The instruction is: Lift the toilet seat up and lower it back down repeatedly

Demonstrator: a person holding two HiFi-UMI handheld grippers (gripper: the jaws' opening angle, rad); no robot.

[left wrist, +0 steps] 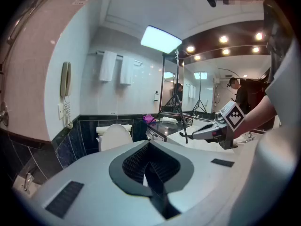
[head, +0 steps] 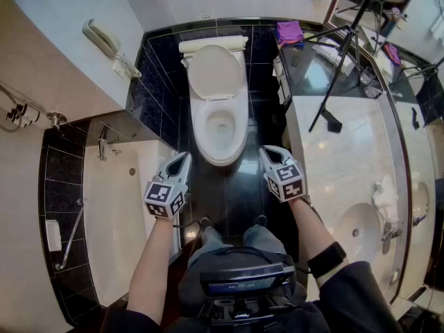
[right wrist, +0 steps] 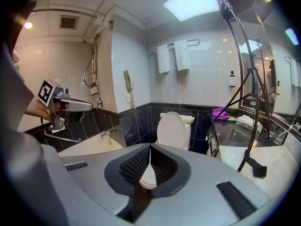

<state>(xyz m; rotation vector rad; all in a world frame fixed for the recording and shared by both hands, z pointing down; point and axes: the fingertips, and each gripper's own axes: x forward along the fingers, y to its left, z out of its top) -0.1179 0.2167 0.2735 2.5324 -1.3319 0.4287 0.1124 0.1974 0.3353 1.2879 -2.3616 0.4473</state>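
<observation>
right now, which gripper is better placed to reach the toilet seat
Right, narrowly. Both hover short of the toilet, touching nothing, but the right gripper has it lined up between its shut jaws, while the left gripper aims slightly off toward the counter.

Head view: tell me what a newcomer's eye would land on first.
The white toilet sits dead centre against black tile, its lid upright. Just short of it the left gripper and right gripper hover on either side, both shut and empty. A black tripod stands on the vanity counter at right, and a bathtub lies at left.
</observation>
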